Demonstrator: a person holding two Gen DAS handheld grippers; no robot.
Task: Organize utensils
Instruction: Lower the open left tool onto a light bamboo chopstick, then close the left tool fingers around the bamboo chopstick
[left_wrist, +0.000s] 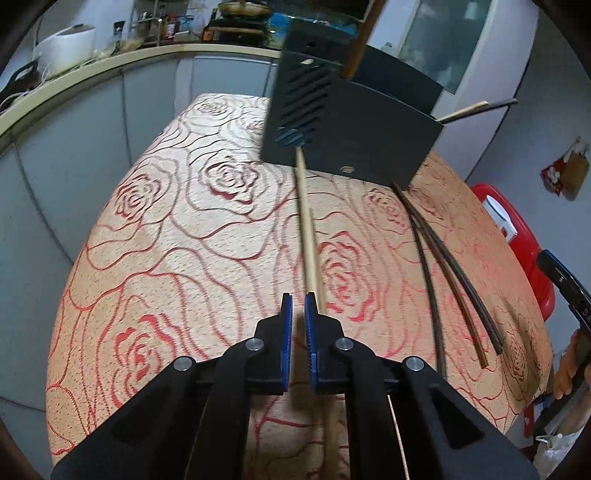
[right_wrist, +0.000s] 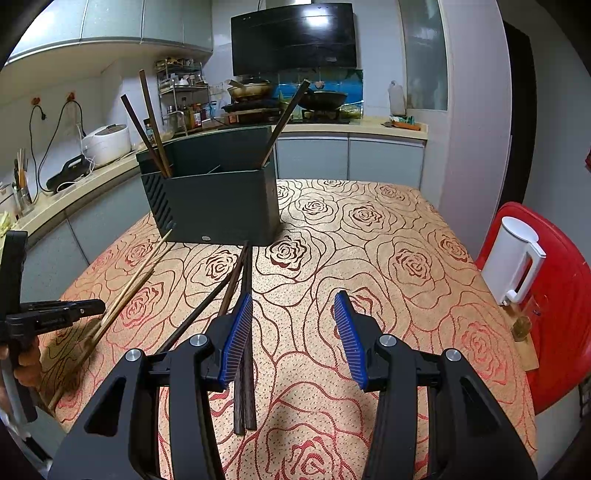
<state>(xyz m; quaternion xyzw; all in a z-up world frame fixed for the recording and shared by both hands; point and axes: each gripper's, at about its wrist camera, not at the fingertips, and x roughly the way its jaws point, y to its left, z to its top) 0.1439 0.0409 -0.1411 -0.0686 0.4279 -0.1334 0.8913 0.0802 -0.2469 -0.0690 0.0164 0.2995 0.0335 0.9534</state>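
Observation:
A dark utensil holder (left_wrist: 343, 125) (right_wrist: 218, 201) stands on the rose-patterned table, with several dark chopsticks (right_wrist: 147, 122) upright in it. Light bamboo chopsticks (left_wrist: 308, 236) (right_wrist: 129, 288) lie on the cloth, running from the holder's base toward my left gripper (left_wrist: 298, 310). Its jaws are nearly closed with a narrow gap, and the bamboo sticks pass just right of and under them. Dark chopsticks (left_wrist: 443, 258) (right_wrist: 243, 295) lie to the right. My right gripper (right_wrist: 293, 328) is open above the cloth, its left finger (right_wrist: 236, 339) over the dark chopsticks.
A white jug (right_wrist: 513, 254) sits on a red stool (right_wrist: 561, 295) at the table's right edge. A kitchen counter (right_wrist: 92, 173) with a rice cooker (right_wrist: 107, 142) runs along the left and back. The left gripper also shows in the right wrist view (right_wrist: 55, 314).

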